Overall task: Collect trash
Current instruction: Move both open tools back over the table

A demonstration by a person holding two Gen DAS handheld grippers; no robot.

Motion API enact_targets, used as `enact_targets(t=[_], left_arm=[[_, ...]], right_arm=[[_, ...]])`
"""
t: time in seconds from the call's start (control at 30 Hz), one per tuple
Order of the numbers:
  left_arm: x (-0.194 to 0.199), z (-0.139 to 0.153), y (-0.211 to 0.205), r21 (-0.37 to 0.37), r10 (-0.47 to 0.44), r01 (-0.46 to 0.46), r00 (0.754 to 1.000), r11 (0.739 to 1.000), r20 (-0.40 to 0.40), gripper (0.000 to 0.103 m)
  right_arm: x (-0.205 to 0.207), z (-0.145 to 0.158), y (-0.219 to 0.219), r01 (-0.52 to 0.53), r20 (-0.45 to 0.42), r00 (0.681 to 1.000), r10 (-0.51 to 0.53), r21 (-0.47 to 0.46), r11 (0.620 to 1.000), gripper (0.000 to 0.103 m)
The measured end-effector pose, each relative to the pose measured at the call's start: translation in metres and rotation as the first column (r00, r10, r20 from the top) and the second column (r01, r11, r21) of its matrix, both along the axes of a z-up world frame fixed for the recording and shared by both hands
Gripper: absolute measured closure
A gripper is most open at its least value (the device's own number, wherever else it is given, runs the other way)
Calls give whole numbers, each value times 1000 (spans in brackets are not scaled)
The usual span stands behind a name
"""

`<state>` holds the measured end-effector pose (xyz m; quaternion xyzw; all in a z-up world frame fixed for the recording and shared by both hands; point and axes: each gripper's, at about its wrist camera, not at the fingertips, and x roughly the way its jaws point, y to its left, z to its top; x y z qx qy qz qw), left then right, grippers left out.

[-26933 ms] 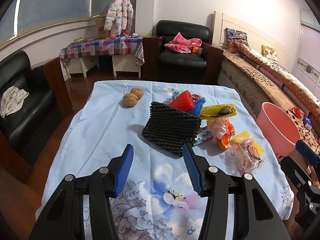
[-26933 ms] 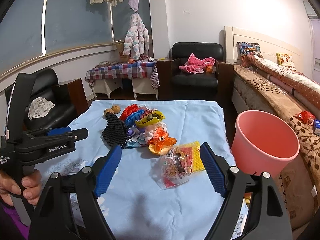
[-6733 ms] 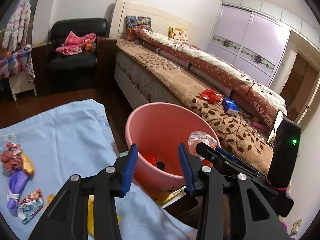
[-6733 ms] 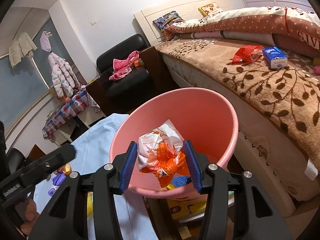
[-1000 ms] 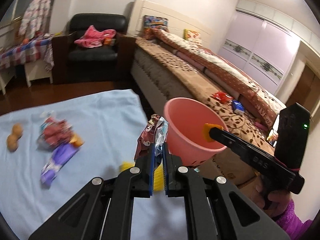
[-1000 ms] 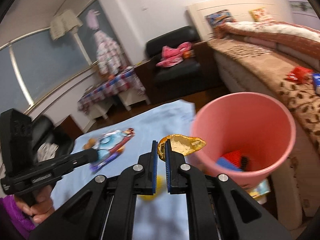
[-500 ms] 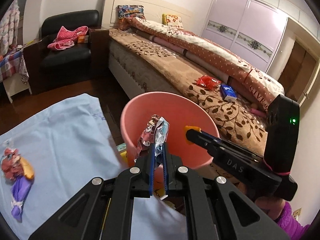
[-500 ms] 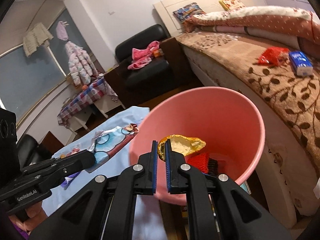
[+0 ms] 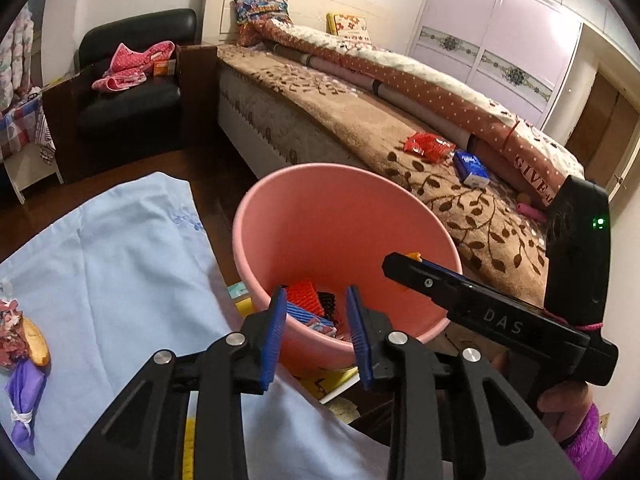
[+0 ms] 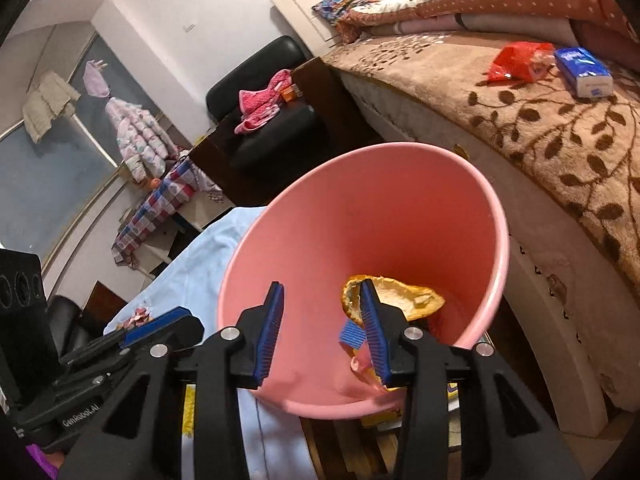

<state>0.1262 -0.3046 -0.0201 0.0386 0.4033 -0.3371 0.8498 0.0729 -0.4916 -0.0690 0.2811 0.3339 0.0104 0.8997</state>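
Both grippers hang over the pink bucket (image 9: pixel 280 216), which stands on the floor between the worktop (image 9: pixel 120 264) and the bed (image 9: pixel 360 120).

The left gripper (image 9: pixel 316 332) has its blue fingers (image 9: pixel 272 332) partway apart, and they are opening. Nothing is between them. Through the gap you can see down into the bucket, where a red ridged piece (image 9: pixel 302 296), a blue ridged piece (image 9: pixel 300 314) and a black piece (image 9: pixel 328 300) lie at the bottom. A small printed wrapper (image 9: pixel 320 325) lies just beside them, low in the bucket.

The right gripper (image 10: pixel 322 332) also has its blue fingers (image 10: pixel 270 332) partway apart and opening. A piece of orange peel (image 10: pixel 404 300) is right at the inner side of the right-hand finger, near its tip, and most of it sticks out past that finger. I cannot tell if it still touches the finger. The other finger is well apart from it, so the peel is not squeezed. The peel is inside the mouth of the bucket, above the bottom.

On the light blue cloth of the worktop, far to the left, some more trash waits: a purple wrapper (image 9: pixel 24 384), a yellow-orange piece (image 9: pixel 36 340) and a red and white wrapper (image 9: pixel 10 328), all close together.

On the bed lie a red packet (image 9: pixel 428 146) and a blue tissue pack (image 9: pixel 472 168), side by side. A hand (image 9: pixel 568 408) in a purple sleeve (image 9: pixel 588 444) holds the right gripper's handle.
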Motion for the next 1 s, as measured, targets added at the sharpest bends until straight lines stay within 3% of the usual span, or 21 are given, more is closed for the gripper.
enact_targets(t=[0.2, 0.5, 0.77, 1.0], left_arm=[[-10, 11, 25, -25, 30, -29, 999, 999, 31, 63], [-26, 22, 73, -89, 87, -84, 996, 992, 29, 62], [-46, 28, 121, -63, 165, -160, 982, 985, 88, 61], [-65, 19, 166, -38, 229, -226, 968, 973, 102, 61]], right_arm=[[0, 4, 12, -21, -42, 999, 20, -38, 999, 63], [-29, 11, 26, 5, -87, 996, -13, -91, 996, 63], [-50, 32, 61, -23, -26, 999, 19, -148, 989, 63], [-59, 45, 107, -105, 23, 994, 111, -187, 977, 63]])
